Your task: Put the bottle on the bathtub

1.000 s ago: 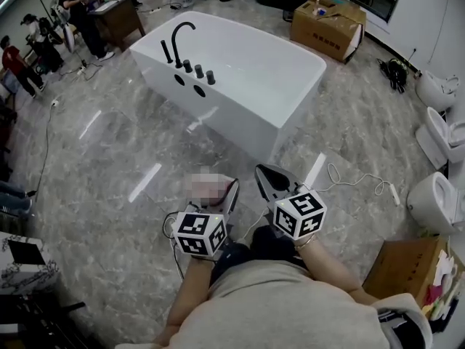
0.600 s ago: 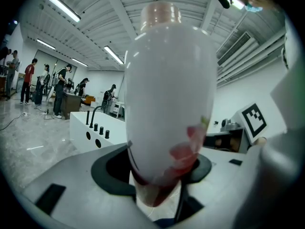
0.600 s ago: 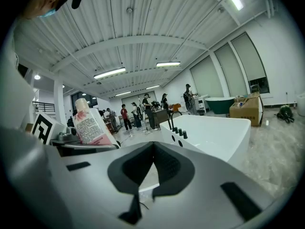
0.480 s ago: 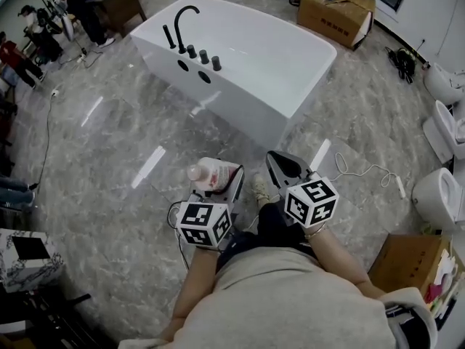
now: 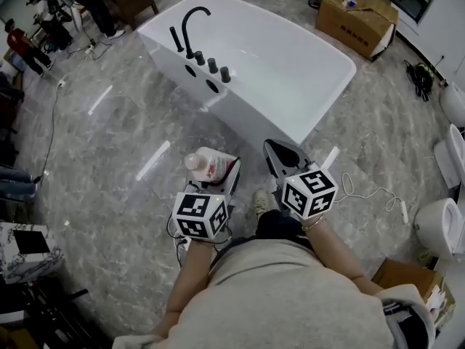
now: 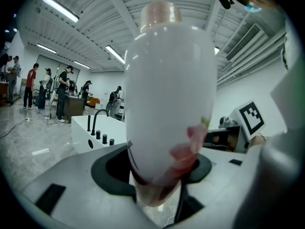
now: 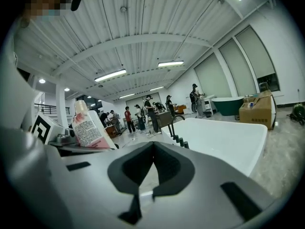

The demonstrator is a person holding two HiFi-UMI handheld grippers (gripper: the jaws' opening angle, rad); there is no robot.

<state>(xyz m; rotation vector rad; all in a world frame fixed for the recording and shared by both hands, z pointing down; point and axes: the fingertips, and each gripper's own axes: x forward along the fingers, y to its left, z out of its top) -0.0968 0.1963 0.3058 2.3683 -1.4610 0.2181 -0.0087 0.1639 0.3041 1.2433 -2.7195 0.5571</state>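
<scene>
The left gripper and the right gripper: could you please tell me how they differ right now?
The left gripper is clamped on a white bottle; the right gripper is shut on nothing. The right gripper's tip sits nearer the bathtub than the left gripper's. Both point toward the bathtub.

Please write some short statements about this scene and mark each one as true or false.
1. The left gripper holds the bottle. True.
2. The bottle already stands on the bathtub. False: it is in the left gripper, above the floor, short of the tub.
3. The right gripper is empty, with its jaws together. True.
4. The faucet on the bathtub is white. False: it is black.
5. A cardboard box stands on the floor beyond the bathtub. True.
</scene>
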